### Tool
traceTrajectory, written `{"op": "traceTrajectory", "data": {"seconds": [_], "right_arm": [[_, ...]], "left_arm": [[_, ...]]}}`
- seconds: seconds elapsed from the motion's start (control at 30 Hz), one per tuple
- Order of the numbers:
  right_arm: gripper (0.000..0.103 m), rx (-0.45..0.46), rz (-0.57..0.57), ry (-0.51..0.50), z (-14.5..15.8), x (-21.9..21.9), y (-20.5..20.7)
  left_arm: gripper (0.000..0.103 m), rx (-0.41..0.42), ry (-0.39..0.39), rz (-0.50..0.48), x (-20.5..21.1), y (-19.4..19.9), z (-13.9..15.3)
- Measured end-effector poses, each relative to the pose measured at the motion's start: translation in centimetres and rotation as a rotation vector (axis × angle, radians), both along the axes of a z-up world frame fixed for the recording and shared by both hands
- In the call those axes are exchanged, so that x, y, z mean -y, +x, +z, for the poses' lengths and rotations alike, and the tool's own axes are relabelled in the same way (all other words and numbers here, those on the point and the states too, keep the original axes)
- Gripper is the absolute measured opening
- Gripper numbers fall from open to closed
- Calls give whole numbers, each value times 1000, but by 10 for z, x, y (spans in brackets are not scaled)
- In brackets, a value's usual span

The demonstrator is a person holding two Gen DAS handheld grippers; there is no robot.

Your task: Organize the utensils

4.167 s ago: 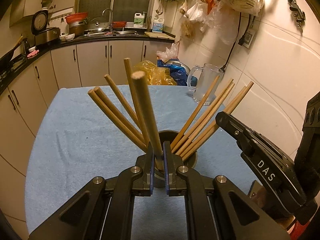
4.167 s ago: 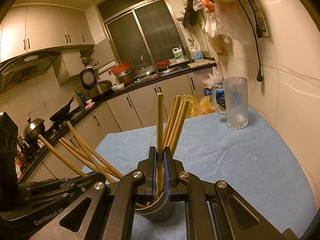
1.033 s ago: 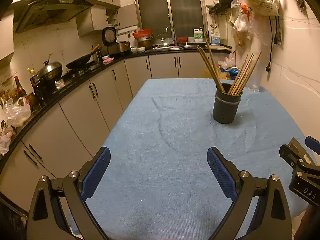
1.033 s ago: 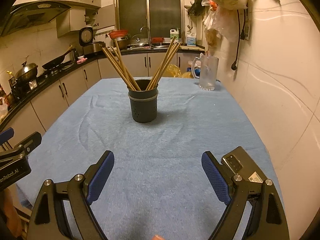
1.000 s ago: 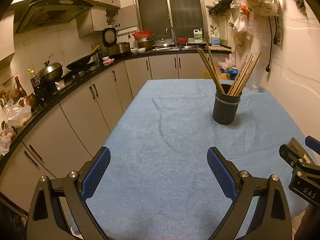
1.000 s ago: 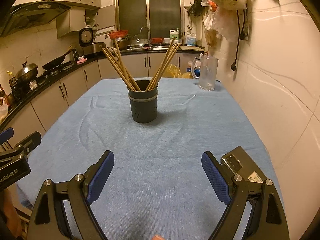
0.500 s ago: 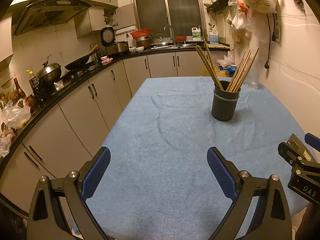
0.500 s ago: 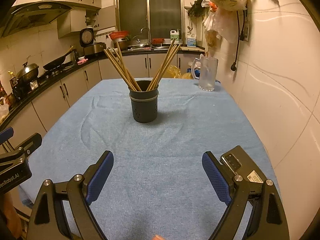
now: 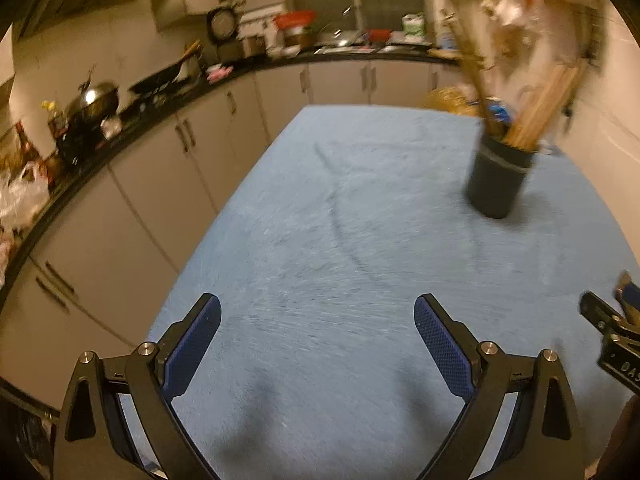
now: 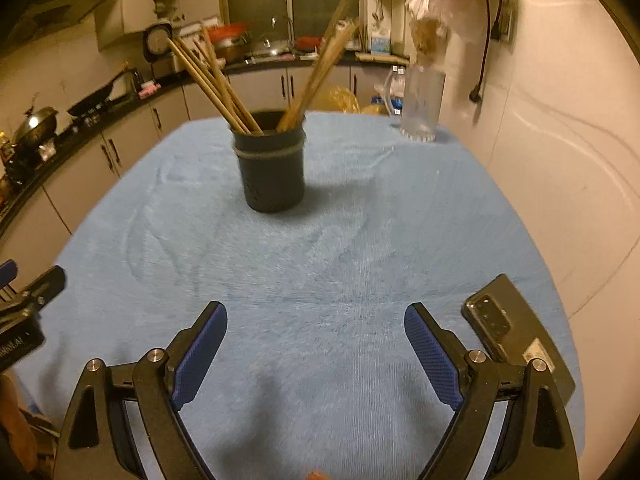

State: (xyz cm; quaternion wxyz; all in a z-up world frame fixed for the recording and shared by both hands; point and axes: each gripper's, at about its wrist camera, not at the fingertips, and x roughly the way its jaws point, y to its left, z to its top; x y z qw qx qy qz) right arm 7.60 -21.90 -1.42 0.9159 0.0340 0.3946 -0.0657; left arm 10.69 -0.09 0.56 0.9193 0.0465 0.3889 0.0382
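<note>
Toward the middle of the bench, on the blue cloth (image 10: 360, 240), we are seeing a dark round holder (image 10: 273, 164) standing upright, with a pale band running around it just under its rim. Wooden chopsticks (image 10: 208, 76) are standing in it, splaying into two bunches: one is leaning to the left, the other (image 10: 320, 68) to the right, and their tips are fanning well apart above the rim. From the left wrist view the same holder (image 9: 498, 176) and its sticks (image 9: 536, 112) are blurring, sitting far to the right side of the cloth (image 9: 340, 240).

We are holding the right gripper (image 10: 316, 336) low over the near part of the cloth, well apart from the holder, its jaws spreading wide and gripping nothing; the blue pads (image 10: 200, 354) are facing each other across bare cloth. We are holding the left gripper (image 9: 318, 334) the same way, jaws wide and bare, nearer the left edge of the bench.

Just beside the right gripper's right finger a dark phone (image 10: 516, 340) is lying flat on the cloth. A clear glass mug (image 10: 422, 106) is standing at the far right corner. Beyond the bench, pale cabinets (image 10: 132, 136) under a dark worktop are curving around the room.
</note>
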Motion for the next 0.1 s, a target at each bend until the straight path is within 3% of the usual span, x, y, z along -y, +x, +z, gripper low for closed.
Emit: {"op": "traceTrajectory", "data": {"seconds": [0.1], "right_arm": [[93, -59, -34, 16, -21, 14, 22]], "left_arm": [[97, -69, -2, 46, -18, 26, -21]]}}
